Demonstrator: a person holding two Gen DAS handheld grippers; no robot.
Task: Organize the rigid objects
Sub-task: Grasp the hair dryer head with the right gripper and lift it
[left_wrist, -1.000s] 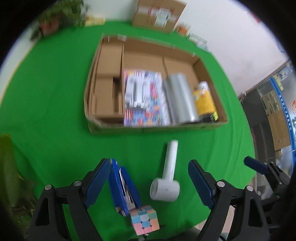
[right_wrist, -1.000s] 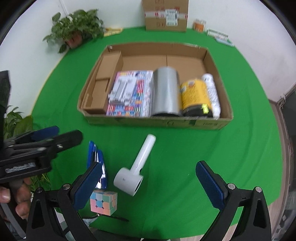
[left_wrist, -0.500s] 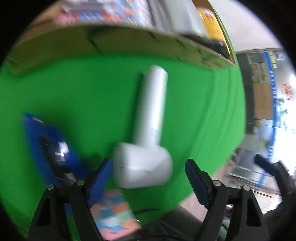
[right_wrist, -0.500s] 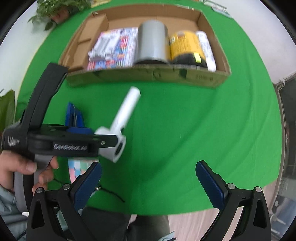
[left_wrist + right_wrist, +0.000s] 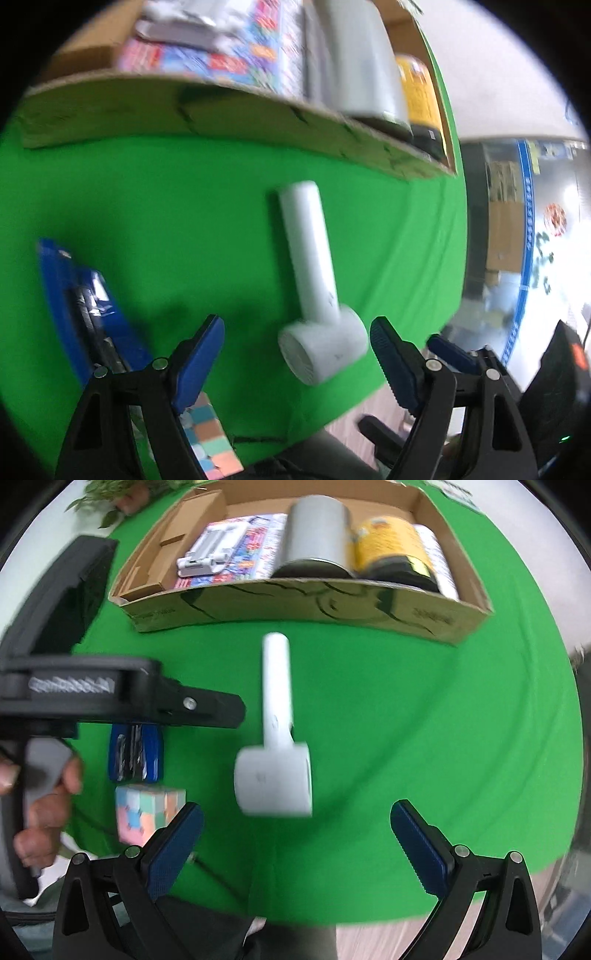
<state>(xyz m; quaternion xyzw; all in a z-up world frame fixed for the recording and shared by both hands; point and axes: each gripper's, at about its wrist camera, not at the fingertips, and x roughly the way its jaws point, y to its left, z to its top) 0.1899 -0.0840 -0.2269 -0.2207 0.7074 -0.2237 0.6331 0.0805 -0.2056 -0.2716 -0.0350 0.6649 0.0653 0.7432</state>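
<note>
A white hair dryer (image 5: 314, 295) (image 5: 275, 746) lies on the green cloth, handle pointing toward the cardboard box (image 5: 258, 114) (image 5: 295, 598). My left gripper (image 5: 297, 343) is open, its fingers on either side of the dryer's head, low over the cloth. My right gripper (image 5: 295, 830) is open just in front of the dryer's head. A blue stapler (image 5: 81, 306) (image 5: 135, 753) and a pastel cube (image 5: 210, 443) (image 5: 147, 812) lie to the left.
The box holds a grey cylinder (image 5: 317, 539), a yellow can (image 5: 388, 542), a white tube (image 5: 439, 565) and a colourful pack (image 5: 236, 550). The left gripper's body (image 5: 110, 698) crosses the right wrist view. The table edge (image 5: 332, 919) is close in front.
Both grippers have dropped and closed in on the hair dryer. The left gripper now straddles its head. Nothing on the cloth has moved.
</note>
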